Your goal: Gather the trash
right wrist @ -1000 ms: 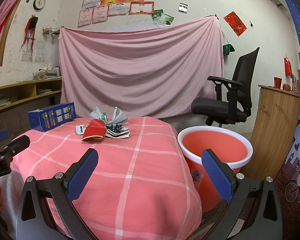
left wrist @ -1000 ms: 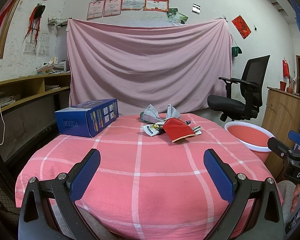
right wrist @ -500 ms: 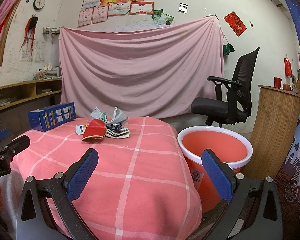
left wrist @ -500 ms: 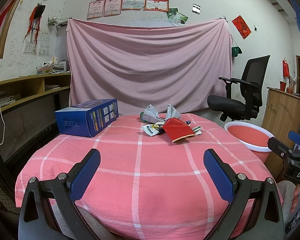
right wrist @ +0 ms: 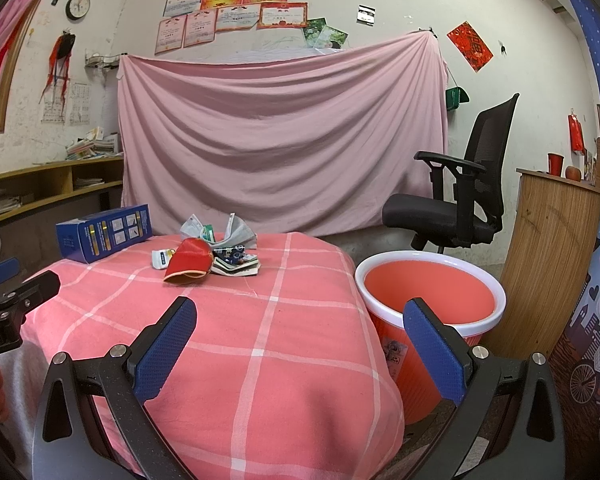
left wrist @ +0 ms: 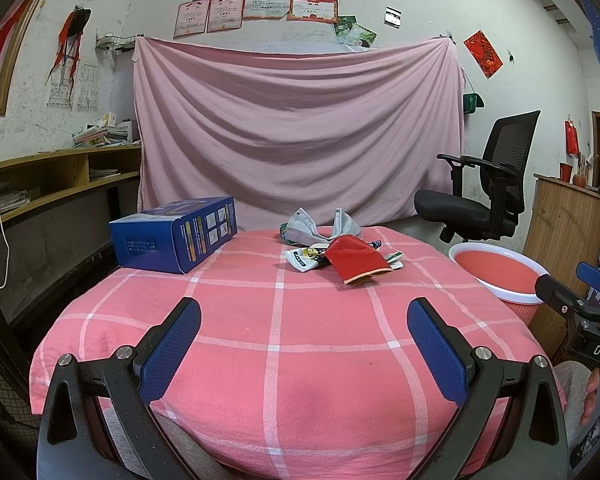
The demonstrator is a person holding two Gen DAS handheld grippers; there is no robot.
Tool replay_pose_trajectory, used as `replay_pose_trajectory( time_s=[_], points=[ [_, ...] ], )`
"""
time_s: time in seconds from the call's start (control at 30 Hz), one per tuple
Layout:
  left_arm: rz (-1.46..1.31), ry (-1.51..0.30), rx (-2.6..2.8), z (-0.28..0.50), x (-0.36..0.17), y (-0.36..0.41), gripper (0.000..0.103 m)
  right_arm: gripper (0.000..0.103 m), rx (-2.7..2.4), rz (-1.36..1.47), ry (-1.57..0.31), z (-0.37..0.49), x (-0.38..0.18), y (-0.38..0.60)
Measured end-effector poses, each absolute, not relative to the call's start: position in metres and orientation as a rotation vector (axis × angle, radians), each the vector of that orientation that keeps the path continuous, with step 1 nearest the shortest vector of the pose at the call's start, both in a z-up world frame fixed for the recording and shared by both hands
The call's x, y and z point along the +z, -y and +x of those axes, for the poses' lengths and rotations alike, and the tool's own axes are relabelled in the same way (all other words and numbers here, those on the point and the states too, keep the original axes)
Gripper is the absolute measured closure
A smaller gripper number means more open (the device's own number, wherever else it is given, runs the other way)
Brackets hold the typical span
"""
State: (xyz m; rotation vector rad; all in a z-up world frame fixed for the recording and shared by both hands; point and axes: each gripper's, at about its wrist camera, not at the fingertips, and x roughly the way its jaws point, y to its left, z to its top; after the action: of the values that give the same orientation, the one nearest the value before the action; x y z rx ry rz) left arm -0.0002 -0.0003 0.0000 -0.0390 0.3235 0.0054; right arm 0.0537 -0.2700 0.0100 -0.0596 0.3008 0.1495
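Both the left gripper (left wrist: 304, 344) and right gripper (right wrist: 300, 340) gape empty; reach for the trash pile (left wrist: 340, 254) near the table's (left wrist: 276, 360) far edge (bucket (right wrist: 430, 294) waits beside its right edge).

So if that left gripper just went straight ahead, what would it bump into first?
Probably the pile of wrappers and paper scraps on the pink checked tablecloth; the open left gripper points toward it, though depth is unclear.

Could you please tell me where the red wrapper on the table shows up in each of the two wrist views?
Left wrist view: the red wrapper lies right of centre, at the front of the trash pile.
Right wrist view: the red wrapper lies left of centre, again at the pile's front.
Shared landmark: the blue box, left of the pile in both.
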Motion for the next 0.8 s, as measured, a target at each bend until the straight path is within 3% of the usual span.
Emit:
replay_pose_trajectory(
  time_s=[0.8],
  points=[
    [-0.047, -0.322, 0.0, -0.002, -0.0028, 0.0001, 0.002, 0.0, 0.153, -0.055, -0.304, 0.0539, 0.0091, 0.2706]
  ],
)
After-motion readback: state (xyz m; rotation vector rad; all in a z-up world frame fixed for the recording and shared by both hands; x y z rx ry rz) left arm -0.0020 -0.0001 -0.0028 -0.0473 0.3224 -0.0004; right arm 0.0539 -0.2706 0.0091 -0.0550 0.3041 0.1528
